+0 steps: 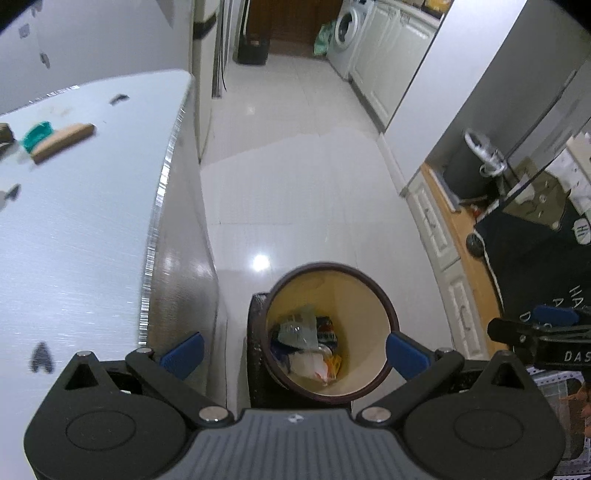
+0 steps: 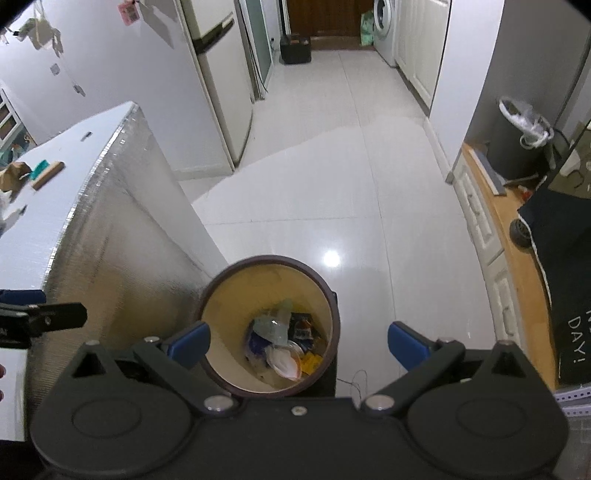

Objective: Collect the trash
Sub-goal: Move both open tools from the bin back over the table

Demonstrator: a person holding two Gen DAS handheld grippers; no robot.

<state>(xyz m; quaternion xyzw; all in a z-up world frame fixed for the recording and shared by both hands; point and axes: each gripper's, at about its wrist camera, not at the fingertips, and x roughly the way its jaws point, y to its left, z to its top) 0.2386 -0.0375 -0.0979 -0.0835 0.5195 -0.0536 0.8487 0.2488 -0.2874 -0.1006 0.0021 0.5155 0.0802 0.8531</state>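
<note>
A round trash bin [image 1: 369,295] with a dark rim and cream inside stands on the floor beside the table. It holds several wrappers and plastic pieces [image 1: 310,343]. My left gripper [image 1: 293,350] is open and empty, above the bin. My right gripper [image 2: 299,345] is open and empty, also above the bin [image 2: 229,295], with the trash [image 2: 284,343] showing between its fingers. The right gripper's arm shows at the right edge of the left wrist view [image 1: 535,332].
A silver-topped table [image 1: 74,221] is at the left, with a wooden brush [image 1: 62,140], a teal item [image 1: 37,134] and small scraps on it. A white tiled floor [image 1: 295,184] runs ahead toward a washing machine [image 1: 347,33]. A counter with a black cloth [image 2: 569,288] is at the right.
</note>
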